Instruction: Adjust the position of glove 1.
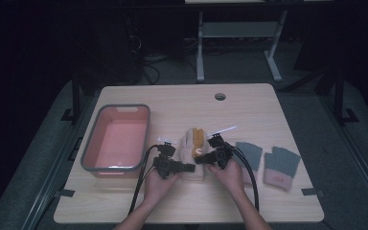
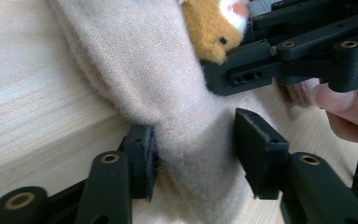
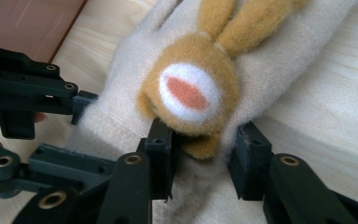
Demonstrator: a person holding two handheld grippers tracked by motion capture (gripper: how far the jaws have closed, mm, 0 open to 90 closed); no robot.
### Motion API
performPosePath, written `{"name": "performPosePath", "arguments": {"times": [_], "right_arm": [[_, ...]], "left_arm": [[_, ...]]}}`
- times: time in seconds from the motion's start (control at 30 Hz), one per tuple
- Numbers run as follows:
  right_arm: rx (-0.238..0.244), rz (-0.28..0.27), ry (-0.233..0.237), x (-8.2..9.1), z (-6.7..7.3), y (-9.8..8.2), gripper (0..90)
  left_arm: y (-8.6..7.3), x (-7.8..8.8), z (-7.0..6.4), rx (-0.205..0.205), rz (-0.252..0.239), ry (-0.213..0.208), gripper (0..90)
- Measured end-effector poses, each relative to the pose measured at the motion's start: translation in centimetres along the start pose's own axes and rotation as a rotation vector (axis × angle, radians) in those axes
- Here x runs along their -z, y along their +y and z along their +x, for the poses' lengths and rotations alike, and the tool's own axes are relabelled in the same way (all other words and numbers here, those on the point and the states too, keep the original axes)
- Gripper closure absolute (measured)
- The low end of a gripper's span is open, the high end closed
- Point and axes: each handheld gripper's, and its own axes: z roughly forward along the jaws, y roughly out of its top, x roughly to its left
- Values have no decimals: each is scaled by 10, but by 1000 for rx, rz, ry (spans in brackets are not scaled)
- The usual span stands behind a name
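A cream knitted glove [image 1: 188,149] with a tan plush bunny head [image 1: 198,140] on it lies at mid-table. My left gripper [image 1: 191,168] comes at its cuff end from the left, and in the left gripper view the jaws [image 2: 193,154] pinch the bunched cream fabric [image 2: 135,60]. From the right, my right gripper [image 1: 199,159] meets the same glove. In the right gripper view its jaws [image 3: 203,161] press on the fabric just under the bunny head [image 3: 191,91]. The two grippers' tips almost touch each other.
A pink tub with a grey rim [image 1: 146,134] stands to the left of the glove. Two grey fingerless gloves with pink cuffs [image 1: 250,155] [image 1: 280,165] lie to the right. A cable hole [image 1: 220,96] sits near the table's far edge.
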Motion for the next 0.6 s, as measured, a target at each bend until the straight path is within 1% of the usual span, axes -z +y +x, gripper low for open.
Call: {"name": "performPosePath", "arguments": {"times": [0.03,0.1,0.13,0.2,0.23,0.3,0.33,0.4,0.5,0.6], "right_arm": [[-1,1,-2,0,0,0,655],[-1,-1,-3,-1,1,0,673],[7,-2,-1,-2,1,0,686],[-6,3,9,-2,1,1,714],[-9,8,19,-3,-1,1,723],[-33,15,47,-3,-4,2,741],[-35,17,60,-3,-6,2,749],[-39,15,81,-1,-9,2,769],[-33,6,77,1,-9,2,789],[-18,-9,68,2,-7,2,804]], "left_arm": [[1,0,1,5,6,-5,548],[2,-1,1,22,2,-14,568],[2,-1,2,22,3,-15,573],[2,-2,3,20,0,-17,579],[3,-2,3,23,-3,-18,583],[3,-2,4,24,-5,-26,611],[3,-2,3,29,-10,-28,626],[4,-1,4,26,-10,-31,645],[4,-1,6,32,-12,-44,659],[4,0,6,20,-18,-42,671]]}}
